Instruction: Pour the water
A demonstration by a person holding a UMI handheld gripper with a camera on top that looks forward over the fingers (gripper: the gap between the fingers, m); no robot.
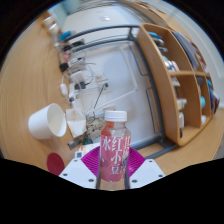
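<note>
Gripper (112, 172) clamps pink-labelled bottle (114, 148) upright, near white paper cup (47, 121).

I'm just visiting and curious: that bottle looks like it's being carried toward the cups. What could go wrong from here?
1. The bottle, held between the jaws of the gripper, looks to have its white cap on; tipping it now would likely pour nothing.
2. The white paper cup already lies tipped on its side, so water aimed there would probably spill across the table.
3. The clear glass stands very near; a swing could knock it.
</note>
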